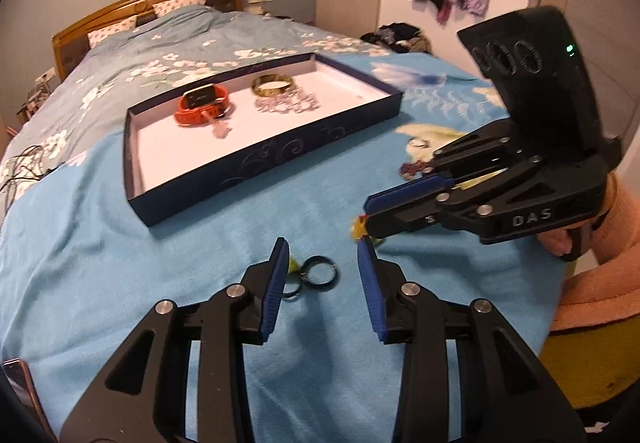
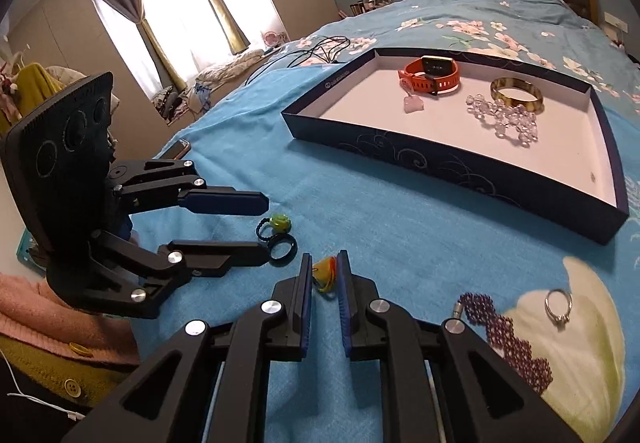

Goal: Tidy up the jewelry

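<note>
My left gripper (image 1: 322, 247) hovers open low over the blue bedspread, with a black double ring (image 1: 318, 272) lying between its fingertips. A green-stone ring (image 2: 279, 223) sits beside that black ring (image 2: 285, 249). My right gripper (image 2: 325, 257) stands with its jaws narrowly apart. An orange-yellow ring (image 2: 324, 274) rests on the bedspread between its tips, and I see no pad pressing on it. From the left wrist, the right gripper (image 1: 366, 213) reaches in from the right over this ring (image 1: 358, 228). The dark blue tray (image 2: 440, 163) holds an orange watch (image 2: 432, 77), a bangle (image 2: 516, 93), a crystal bracelet (image 2: 504, 121) and a pink charm (image 2: 412, 103).
A purple beaded bracelet (image 2: 508, 339) and a silver ring (image 2: 558, 305) lie on the bedspread right of my right gripper. A phone (image 2: 178, 151) lies near the bed's edge and cables (image 2: 316, 51) trail behind the tray. A person's pink sleeve (image 1: 600, 283) is at the right.
</note>
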